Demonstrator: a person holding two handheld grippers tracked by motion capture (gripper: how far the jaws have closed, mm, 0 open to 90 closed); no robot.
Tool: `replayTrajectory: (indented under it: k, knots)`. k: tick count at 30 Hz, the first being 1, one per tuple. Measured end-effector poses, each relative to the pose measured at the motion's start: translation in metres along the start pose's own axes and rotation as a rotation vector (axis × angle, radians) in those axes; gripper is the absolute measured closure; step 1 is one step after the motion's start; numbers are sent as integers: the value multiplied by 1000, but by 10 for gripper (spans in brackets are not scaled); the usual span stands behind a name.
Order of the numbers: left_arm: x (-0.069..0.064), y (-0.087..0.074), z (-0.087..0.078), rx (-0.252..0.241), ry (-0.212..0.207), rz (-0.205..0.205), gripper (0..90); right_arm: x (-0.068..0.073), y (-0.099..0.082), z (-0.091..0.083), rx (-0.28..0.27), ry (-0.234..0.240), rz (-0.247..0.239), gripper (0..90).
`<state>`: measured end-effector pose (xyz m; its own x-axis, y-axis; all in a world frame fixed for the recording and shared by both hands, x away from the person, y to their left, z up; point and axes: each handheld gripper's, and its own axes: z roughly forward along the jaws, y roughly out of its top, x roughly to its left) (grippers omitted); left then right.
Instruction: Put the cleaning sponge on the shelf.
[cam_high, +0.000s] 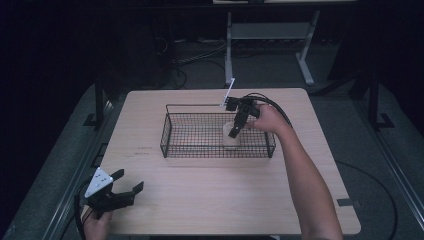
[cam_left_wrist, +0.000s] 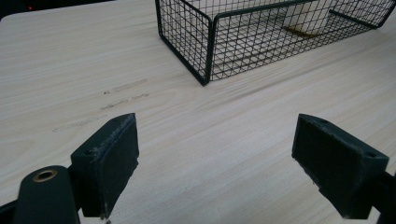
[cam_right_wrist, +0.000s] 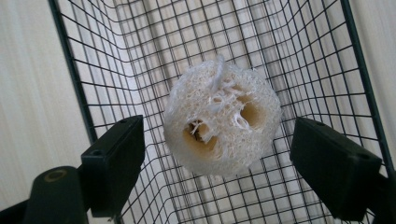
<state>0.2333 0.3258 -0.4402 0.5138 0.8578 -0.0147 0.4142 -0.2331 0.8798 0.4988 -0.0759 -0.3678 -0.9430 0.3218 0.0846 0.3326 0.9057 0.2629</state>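
Loofah sponge (cam_right_wrist: 222, 115) sits inside the wire basket (cam_high: 172, 135), right gripper (cam_high: 233, 131) spread around it untouched, so we judge centring before closing best; left gripper (cam_high: 126, 189) idles open, well clear.

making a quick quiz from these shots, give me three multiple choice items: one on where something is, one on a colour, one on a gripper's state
1. Where is the loofah sponge?
A. inside the wire basket
B. on the bare table beside the basket
C. on the floor

2. What colour is the basket's wire?
A. white
B. black
C. red

3. How do the jaws of the right gripper stand?
A. shut on the sponge
B. shut on the basket rim
C. open, one on each side of the sponge

Key: 1 A, mesh surrounds the sponge; 2 B, the wire is dark in all views; 3 C, gaps show between both jaws and the sponge.
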Motion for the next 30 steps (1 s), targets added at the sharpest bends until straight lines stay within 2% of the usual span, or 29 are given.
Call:
replayTrajectory:
  k: [8,14,21,30]
  knots:
    - [2,-1,-1,-4,2,-3,139,2,-2,-6,-13,3,10,149]
    - [2,-1,0,-3,3,-3,139,7,-1,-9,-11,-1,-5,149]
    - [2,-1,0,-6,4,-3,139,8,-1,-14,-25,-10,11,149]
    - [0,0,1,-1,-2,5,140,15,-5,-26,-28,-33,-9,149]
